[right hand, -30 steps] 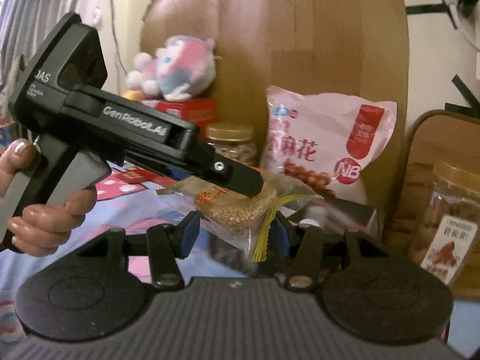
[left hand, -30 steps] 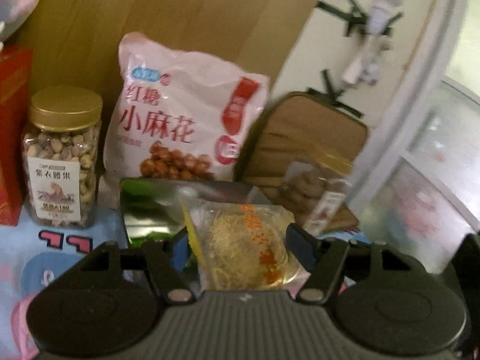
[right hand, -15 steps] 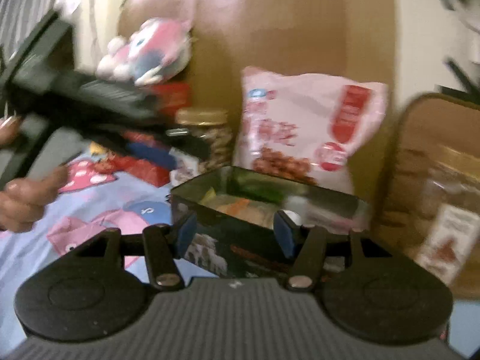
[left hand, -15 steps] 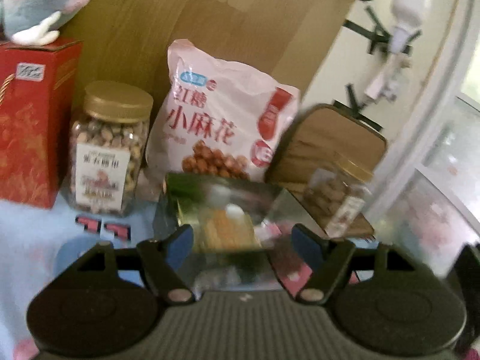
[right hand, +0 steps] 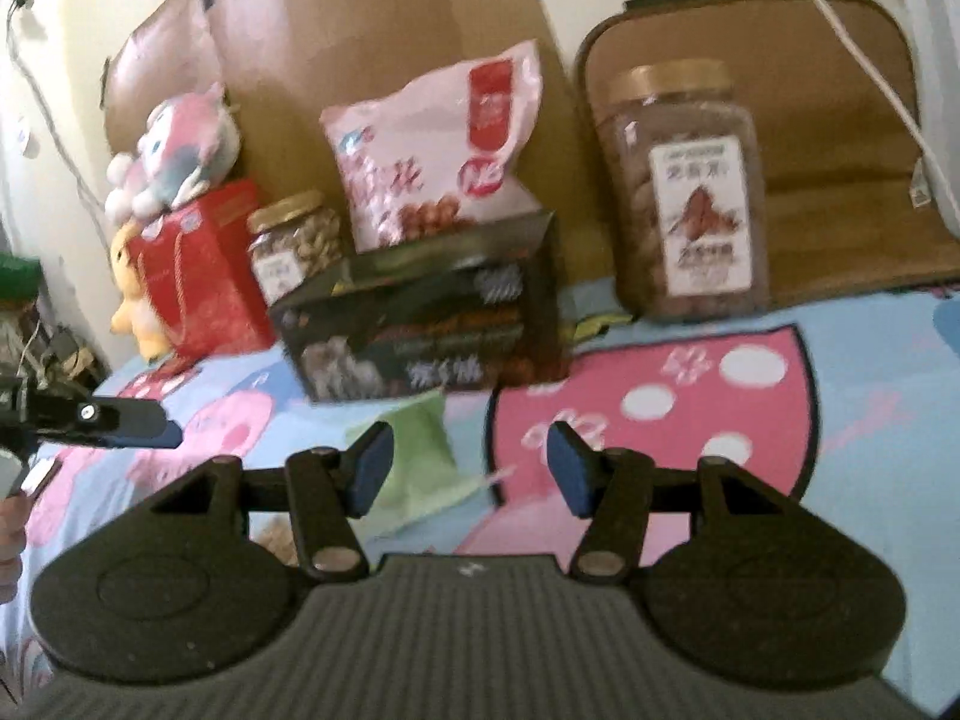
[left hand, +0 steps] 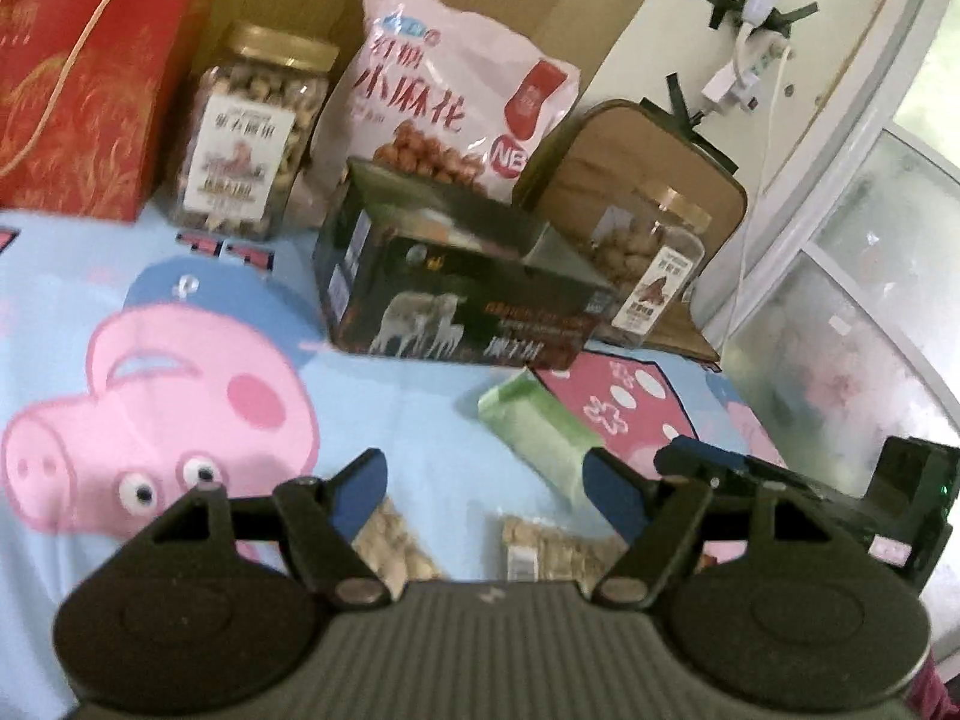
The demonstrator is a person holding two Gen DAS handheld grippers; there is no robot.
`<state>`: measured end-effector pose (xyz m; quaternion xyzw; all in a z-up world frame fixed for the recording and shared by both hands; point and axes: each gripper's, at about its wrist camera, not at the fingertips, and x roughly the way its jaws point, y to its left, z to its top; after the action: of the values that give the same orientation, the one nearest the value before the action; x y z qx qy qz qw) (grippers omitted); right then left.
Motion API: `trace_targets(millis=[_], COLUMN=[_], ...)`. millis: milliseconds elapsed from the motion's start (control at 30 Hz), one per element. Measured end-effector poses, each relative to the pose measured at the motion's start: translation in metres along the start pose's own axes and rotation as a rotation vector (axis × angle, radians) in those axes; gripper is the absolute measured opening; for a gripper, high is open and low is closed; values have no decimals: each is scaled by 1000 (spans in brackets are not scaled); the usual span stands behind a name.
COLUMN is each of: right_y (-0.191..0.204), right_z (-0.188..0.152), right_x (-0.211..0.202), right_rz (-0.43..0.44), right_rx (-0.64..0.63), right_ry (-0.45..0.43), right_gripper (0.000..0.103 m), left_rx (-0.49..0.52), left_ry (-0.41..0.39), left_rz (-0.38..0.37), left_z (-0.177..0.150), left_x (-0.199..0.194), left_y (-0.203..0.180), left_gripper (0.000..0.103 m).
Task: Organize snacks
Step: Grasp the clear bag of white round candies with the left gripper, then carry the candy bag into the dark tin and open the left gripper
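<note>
Snacks: green packet lay on bed sheet at 6 o'clock of dark box. Both hand-held grippers, left & right, spread, nothing betw jaws.

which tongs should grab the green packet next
Right, probably. The green packet lies just ahead of the open right tongs, nearly between them; it sits off toward the right finger of the left tongs.

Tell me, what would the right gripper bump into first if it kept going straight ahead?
Probably the flat green packet lying on the cartoon-print sheet, just ahead of the open right gripper. The black open-topped box sits behind it. Depth is hard to judge.
</note>
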<state>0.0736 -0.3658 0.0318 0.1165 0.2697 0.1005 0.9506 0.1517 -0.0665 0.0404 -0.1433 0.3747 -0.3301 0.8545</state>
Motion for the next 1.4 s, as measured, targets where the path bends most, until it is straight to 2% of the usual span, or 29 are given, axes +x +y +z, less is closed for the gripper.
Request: trace_targets(millis=[267, 433, 600, 700, 867, 933, 1000, 1067, 1167, 1200, 1400], right_y=[16, 40, 70, 96, 132, 140, 142, 144, 149, 150, 155], right_z=[-15, -26, -28, -31, -34, -34, -35, -37, -37, -37, -25], right_x=[-16, -27, -9, 3, 29, 41, 53, 58, 55, 52, 37], right_rz=[36, 141, 228, 267, 271, 256, 251, 266, 265, 270, 239], right_rx=[0, -73, -123, -200, -322, -341, -352, -352, -363, -364, -395], right_ry=[23, 29, 81, 106, 157, 182, 210, 212, 196, 186, 87], right_gripper=[59, 59, 59, 59, 59, 59, 59, 55, 43, 36, 35], left_rx=[-47, -106, -156, -178, -177, -166, -148, -132, -136, -135, -41], left_ry=[-33, -36, -25, -17, 12, 32, 47, 35, 31, 27, -18], left_rz=[12, 15, 6, -10, -38, -45, -33, -13, -11, -19, -13], left_z=[-14, -24, -35, -38, -40, -42, -44, -46, -44, -42, -19], left_x=[-25, -37, -42, -42, -33, -25, -17, -16, -19, -21, -28], left_y=[15, 31, 42, 46, 45, 42, 41, 41, 41, 39, 14], left_gripper=[74, 74, 74, 73, 73, 67, 47, 40, 38, 38, 38])
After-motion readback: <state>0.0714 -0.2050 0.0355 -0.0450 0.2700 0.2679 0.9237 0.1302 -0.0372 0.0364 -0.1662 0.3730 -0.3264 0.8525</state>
